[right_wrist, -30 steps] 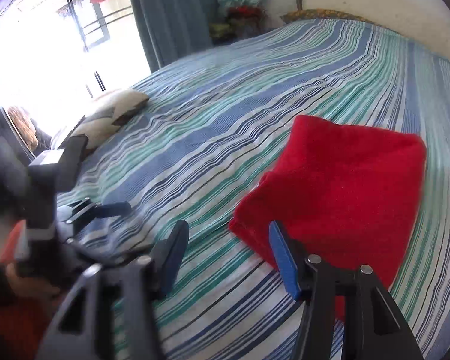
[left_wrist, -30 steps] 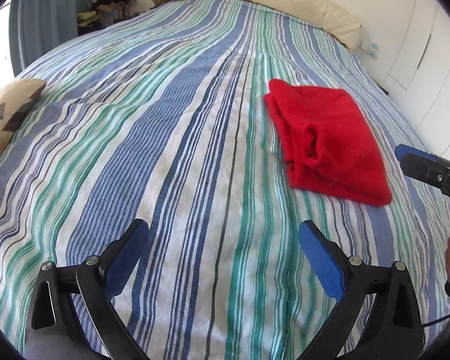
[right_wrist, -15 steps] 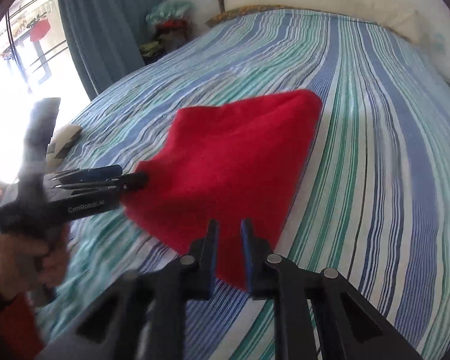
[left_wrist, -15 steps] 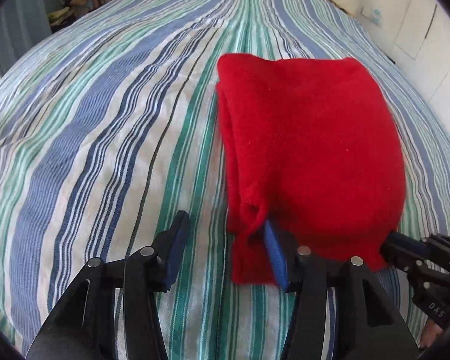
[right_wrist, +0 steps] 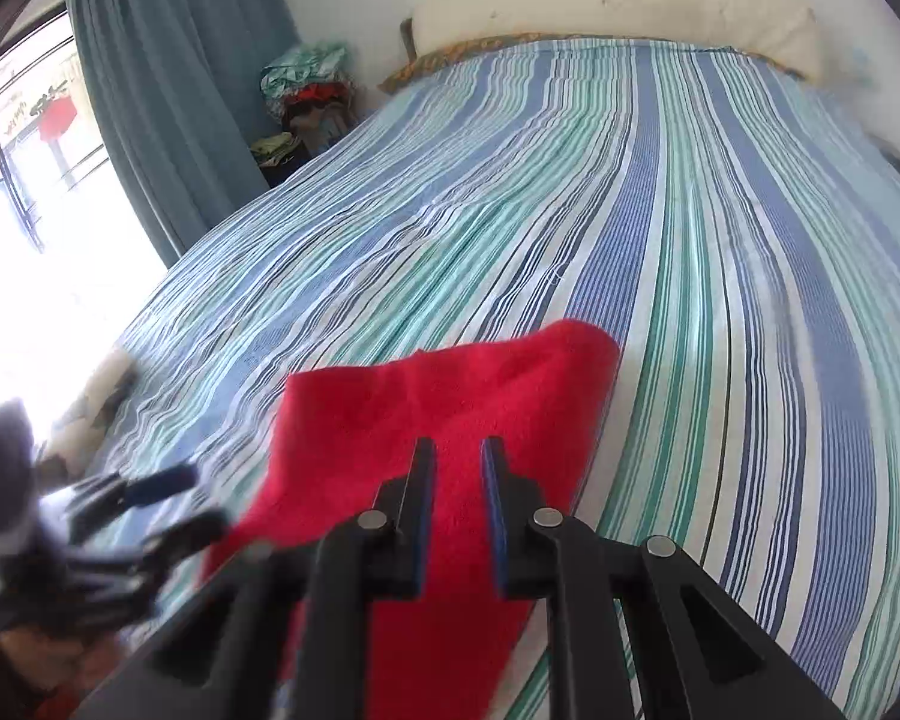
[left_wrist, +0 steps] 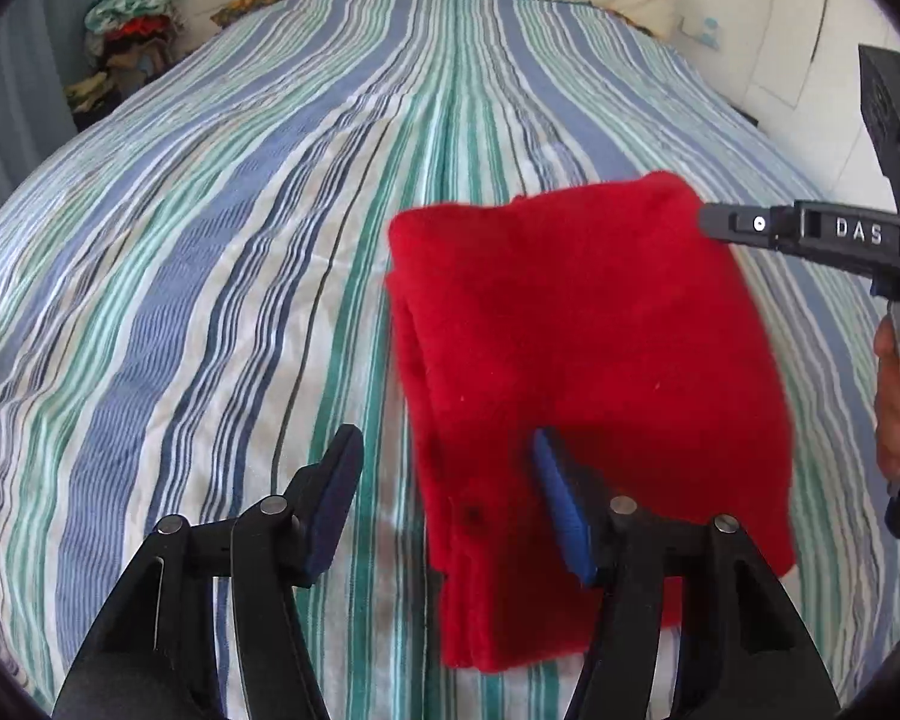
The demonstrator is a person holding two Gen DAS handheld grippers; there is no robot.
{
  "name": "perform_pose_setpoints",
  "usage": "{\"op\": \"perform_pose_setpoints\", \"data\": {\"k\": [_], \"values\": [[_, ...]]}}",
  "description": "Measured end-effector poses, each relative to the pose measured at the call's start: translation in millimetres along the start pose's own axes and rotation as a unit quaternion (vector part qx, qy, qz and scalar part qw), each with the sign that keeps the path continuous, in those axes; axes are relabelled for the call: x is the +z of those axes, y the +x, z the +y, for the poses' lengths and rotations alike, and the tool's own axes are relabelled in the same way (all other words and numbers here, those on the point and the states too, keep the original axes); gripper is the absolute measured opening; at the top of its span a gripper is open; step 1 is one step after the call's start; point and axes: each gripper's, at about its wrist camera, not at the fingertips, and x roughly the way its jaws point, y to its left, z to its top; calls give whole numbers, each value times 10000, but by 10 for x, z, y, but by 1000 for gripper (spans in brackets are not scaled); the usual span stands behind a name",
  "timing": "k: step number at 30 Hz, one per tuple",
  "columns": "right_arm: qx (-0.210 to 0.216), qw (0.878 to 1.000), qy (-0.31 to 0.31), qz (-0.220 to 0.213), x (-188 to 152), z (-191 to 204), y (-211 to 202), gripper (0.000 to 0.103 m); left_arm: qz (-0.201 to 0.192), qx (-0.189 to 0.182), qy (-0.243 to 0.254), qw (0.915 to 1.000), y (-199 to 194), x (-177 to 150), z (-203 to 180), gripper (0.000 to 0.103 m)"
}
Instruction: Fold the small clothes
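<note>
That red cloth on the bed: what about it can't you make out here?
- Red cloth: near edge, left wrist view, hidden behind the left tool.
- Its lower part, right wrist view, covered by the right tool.
- Which garment it is: folded, unclear.

The red cloth point(left_wrist: 582, 360) now hangs lifted off the bed, nearer both cameras. The right gripper point(right_wrist: 457, 516) has narrowed onto it; the left gripper point(left_wrist: 444, 504) is opening slightly around its left edge.

Striped bed point(left_wrist: 270, 240) (red cloth point(left_wrist: 582, 324) atop).
</note>
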Motion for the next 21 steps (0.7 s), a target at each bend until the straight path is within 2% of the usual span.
{"op": "perform_pose_setpoints", "data": {"k": [1, 2, 3, 4, 6, 8, 9, 11, 13, 14, 15, 16, 17, 18, 19, 20, 21], "values": [[-50, 9997, 138, 170, 67, -82, 199, 16, 64, -117, -143, 9998, 113, -67, 66, 62], [-115, 9985, 305, 448, 62, -173, 427, 16, -79, -199, -262, 9994, 106, -131, 118, 65], [-108, 9948, 511, 870, 10, -284, 692, 16, -151, -166, -270, 9994, 81, -140, 134, 70], [-54, 9906, 677, 1191, -76, -354, 909, 15, -164, -163, -245, 9994, 41, -131, 139, 71], [-101, 9946, 578, 851, -118, -322, 894, 15, -156, -278, -298, 9990, -90, -102, 174, 71], [-231, 9975, 390, 547, -115, -201, 682, 16, -306, -453, -461, 9974, -293, -120, 248, 70], [-236, 9987, 291, 358, -130, -139, 523, 16, -421, -520, -513, 9964, -388, -142, 281, 74], [-136, 9999, 68, 60, -225, 10, 179, 17, -525, -466, -550, 9960, -457, -198, 295, 79], [61, 9998, -178, -49, -409, 184, -97, 19, -303, -314, -459, 9980, -280, -238, 252, 80], [126, 9996, -230, -37, -544, 253, -166, 21, -81, -199, -373, 9991, -148, -285, 228, 80], [184, 9996, -220, 76, -705, 299, -162, 32, 27, -155, -301, 9994, -48, -329, 214, 81], [182, 9991, -206, 328, -894, 335, -72, 38, -24, -112, -247, 9996, -78, -365, 195, 81], [75, 9979, -232, 602, -1092, 362, 39, 38, -67, -27, -217, 9997, -179, -380, 174, 81], [-81, 9973, -261, 681, -1211, 393, 51, 38, -115, 42, -212, 9997, -317, -394, 162, 80], [-201, 9982, -237, 513, -1255, 413, -43, 38, -201, 86, -205, 9995, -460, -412, 159, 82], [-231, 9989, -118, 384, -1265, 449, -191, 46, -319, 100, -198, 9992, -602, -444, 158, 84], [-188, 9995, 70, 246, -1271, 473, -352, 64, -432, 117, -212, 9988, -726, -479, 159, 90]]}}
